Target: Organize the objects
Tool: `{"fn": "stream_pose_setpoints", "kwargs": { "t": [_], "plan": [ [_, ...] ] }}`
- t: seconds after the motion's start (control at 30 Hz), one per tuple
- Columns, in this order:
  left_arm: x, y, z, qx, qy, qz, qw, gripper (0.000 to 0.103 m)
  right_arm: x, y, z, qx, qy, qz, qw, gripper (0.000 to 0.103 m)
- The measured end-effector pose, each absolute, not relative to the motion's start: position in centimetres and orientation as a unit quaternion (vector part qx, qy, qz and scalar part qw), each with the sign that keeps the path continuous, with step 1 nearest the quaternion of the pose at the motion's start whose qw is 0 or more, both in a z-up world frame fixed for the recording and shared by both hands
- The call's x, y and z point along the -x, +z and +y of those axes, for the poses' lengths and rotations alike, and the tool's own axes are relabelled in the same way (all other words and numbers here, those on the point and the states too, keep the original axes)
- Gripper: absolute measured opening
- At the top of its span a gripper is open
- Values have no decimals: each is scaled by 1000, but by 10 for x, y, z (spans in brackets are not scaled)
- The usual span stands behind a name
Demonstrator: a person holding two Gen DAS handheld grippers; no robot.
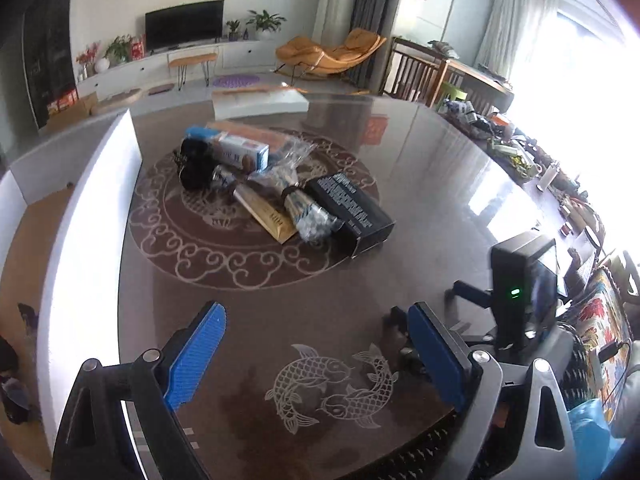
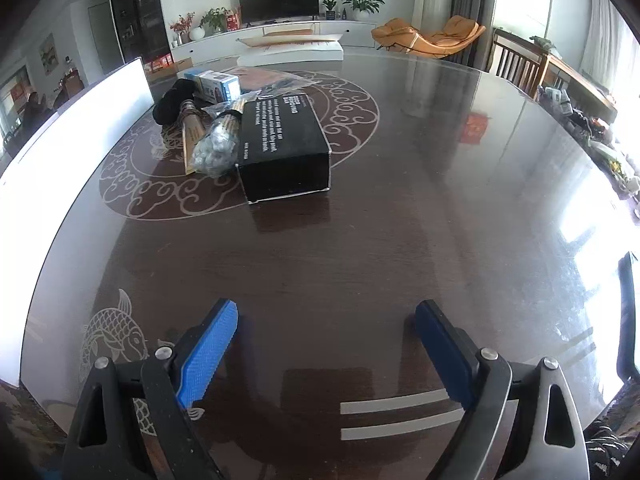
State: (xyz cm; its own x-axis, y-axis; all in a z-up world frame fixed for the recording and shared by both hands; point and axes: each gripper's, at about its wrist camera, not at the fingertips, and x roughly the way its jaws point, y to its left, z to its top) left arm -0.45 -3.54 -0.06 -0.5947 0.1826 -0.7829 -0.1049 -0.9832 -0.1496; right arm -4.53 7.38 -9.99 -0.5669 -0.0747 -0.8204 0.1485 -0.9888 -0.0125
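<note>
Both sets of tongs are angled down at the dark glossy wooden desk with the pale scroll-and-fish inlay [image 2: 360, 240], hovering over its near edge. The left tongs [image 1: 316, 354] have their blue ribbed pads spread wide with nothing between them — just the carved fish pattern underneath. Same story with the right tongs [image 2: 326, 354]: pads apart, bare desk between them, two pale stripes reflected below.

The stuff to sort sits in a heap further back, on the round ornament. Nearest is a black rectangular cardboard box with white print [image 2: 282, 148]; touching its left side is a clear plastic bag of small pale bits [image 2: 216, 152], then a flat gold-brown packet [image 1: 268, 216], a black rounded bundle [image 1: 196, 166] and a blue-and-white carton [image 1: 240, 150] at the far end. A white upright panel [image 2: 72, 120] stands along the desk's left edge.
</note>
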Motion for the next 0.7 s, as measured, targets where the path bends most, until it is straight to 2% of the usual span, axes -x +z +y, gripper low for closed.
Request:
{"fn": "stream_pose_setpoints", "kwargs": {
  "t": [0.23,0.33,0.57,0.7],
  "plan": [
    [23,-73,-77,496,865,-70,21,93,46,-100,77,-459,-886,35,56,92],
    [26,-89,-83,502,863,-66,6,93,45,-102,80,-460,-886,33,54,98],
    [31,-93,-73,489,872,-11,-11,93,48,-103,80,-461,-886,29,47,103],
    [44,-93,-72,495,869,-7,-18,103,47,-104,80,-459,-887,29,47,103]
  ]
}}
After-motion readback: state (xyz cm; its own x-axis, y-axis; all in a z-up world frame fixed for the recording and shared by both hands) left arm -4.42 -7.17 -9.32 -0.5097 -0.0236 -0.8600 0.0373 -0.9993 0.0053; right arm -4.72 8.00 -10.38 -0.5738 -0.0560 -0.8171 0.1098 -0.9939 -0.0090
